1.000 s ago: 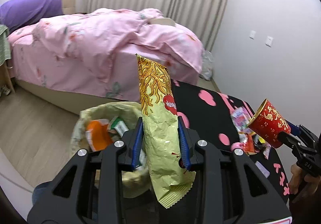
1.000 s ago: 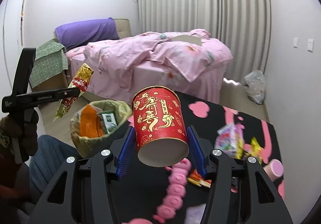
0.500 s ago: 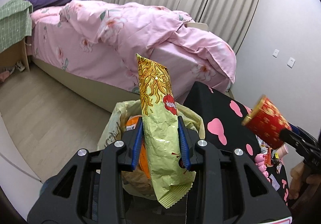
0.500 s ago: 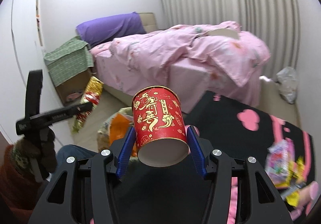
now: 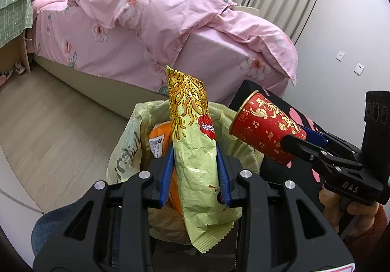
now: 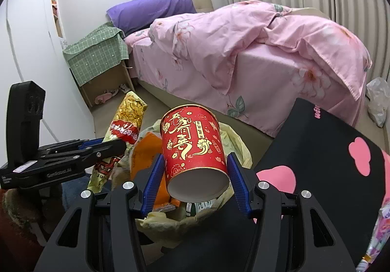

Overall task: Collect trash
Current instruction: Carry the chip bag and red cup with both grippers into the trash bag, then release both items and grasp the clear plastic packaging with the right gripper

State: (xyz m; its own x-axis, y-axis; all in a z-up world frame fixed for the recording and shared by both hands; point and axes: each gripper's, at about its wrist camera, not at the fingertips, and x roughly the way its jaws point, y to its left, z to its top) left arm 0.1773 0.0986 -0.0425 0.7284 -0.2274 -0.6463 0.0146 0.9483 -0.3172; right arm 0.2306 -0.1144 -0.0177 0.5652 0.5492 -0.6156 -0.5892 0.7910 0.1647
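Both claws were at the drop-off step: left gripper clamped a snack wrapper, right gripper gripped a red paper cup, each just above the trash bag below. Next, presumably, both jaws needed releasing.

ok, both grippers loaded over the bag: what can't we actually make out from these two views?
- Trash bag floor and fill level: left wrist view, hidden by the snack wrapper and left gripper.
- Bag contents under the red paper cup: right wrist view, blocked by the cup and right gripper.
- Rest of the black table: cut off at the frame edge.
- Small print on the orange packet: too small.
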